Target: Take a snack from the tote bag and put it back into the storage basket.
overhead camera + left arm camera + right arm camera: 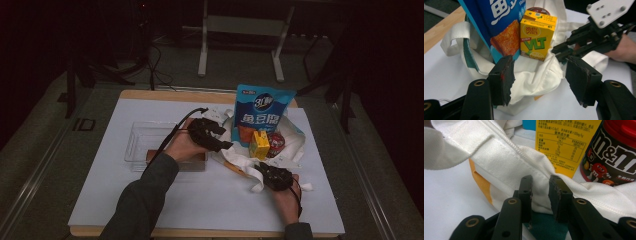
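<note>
High view: one carton (259, 145), one bag (240, 161).

Left gripper (216, 136) beside white bag (295, 136); right gripper (267, 172) at its edge.

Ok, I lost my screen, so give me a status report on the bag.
Left gripper open, empty, facing yellow drink carton. Right gripper pinching white tote bag rim. Blue snack pouch crowds the carton.

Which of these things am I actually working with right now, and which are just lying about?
In the job:
white cloth bag
blue snack pouch
yellow drink carton
candy jar
left tool
right tool, nipping the bag's hem

Lying about:
clear plastic tray
brown block
</note>
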`<state>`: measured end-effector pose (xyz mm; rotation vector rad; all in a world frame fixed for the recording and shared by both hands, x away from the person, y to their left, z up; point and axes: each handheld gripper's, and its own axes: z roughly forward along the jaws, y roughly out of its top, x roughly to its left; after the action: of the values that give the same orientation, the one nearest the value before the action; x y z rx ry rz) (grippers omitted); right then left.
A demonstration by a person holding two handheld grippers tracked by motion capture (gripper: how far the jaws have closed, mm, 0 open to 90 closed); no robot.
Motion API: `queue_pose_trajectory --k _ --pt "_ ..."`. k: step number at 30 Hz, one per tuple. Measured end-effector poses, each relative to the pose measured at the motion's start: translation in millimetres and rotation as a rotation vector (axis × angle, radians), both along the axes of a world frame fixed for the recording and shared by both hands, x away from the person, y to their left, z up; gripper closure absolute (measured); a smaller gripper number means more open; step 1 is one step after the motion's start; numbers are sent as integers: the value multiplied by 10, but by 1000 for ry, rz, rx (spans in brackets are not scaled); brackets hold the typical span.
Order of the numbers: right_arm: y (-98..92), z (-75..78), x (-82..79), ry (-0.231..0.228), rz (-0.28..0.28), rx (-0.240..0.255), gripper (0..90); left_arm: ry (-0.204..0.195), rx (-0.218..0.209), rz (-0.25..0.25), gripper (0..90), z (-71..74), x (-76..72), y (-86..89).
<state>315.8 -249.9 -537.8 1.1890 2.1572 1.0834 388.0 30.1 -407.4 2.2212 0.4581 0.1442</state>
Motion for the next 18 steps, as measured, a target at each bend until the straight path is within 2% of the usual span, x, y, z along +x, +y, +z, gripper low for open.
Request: queue_pose_trajectory --k 4,8,18 --pt "0 0 1 0 0 0 723 -16 -8 14 390 -18 3 -72" --pt "0 0 0 0 -1 0 718 -35 16 23 393 -42 11 -169" --pt "-8 3 4 1 2 6 709 -26 6 48 395 -134 66 -359"
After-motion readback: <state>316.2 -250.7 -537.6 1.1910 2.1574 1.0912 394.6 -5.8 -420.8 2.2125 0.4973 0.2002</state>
